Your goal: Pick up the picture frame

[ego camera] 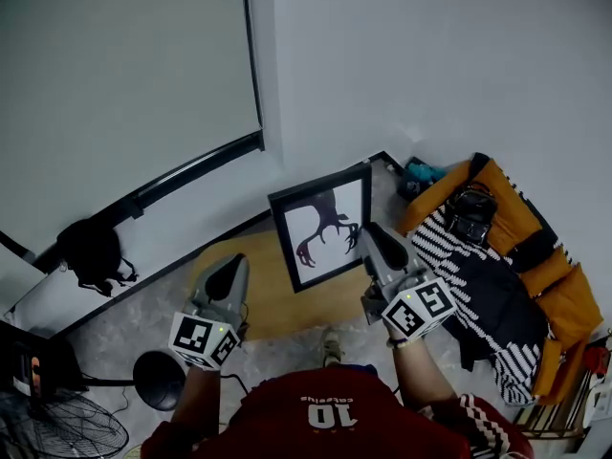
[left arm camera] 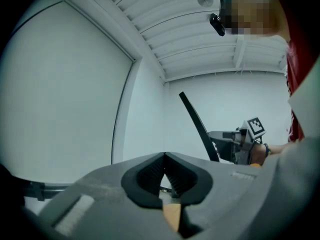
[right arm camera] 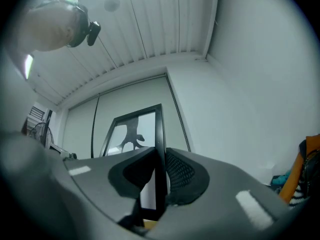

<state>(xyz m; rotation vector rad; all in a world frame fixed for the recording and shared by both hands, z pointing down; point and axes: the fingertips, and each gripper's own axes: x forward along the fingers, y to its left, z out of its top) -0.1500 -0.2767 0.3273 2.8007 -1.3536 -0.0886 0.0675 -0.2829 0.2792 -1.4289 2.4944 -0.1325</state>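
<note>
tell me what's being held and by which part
The right claw grips the picture frame by one side edge; the left claw holds nothing.

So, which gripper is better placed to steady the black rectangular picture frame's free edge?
Probably left: the left gripper is empty, jaws together, near the black rectangular picture frame; the right gripper clamps its opposite edge.

Flr grey | on it: wood tbl, orange sofa, fan
</note>
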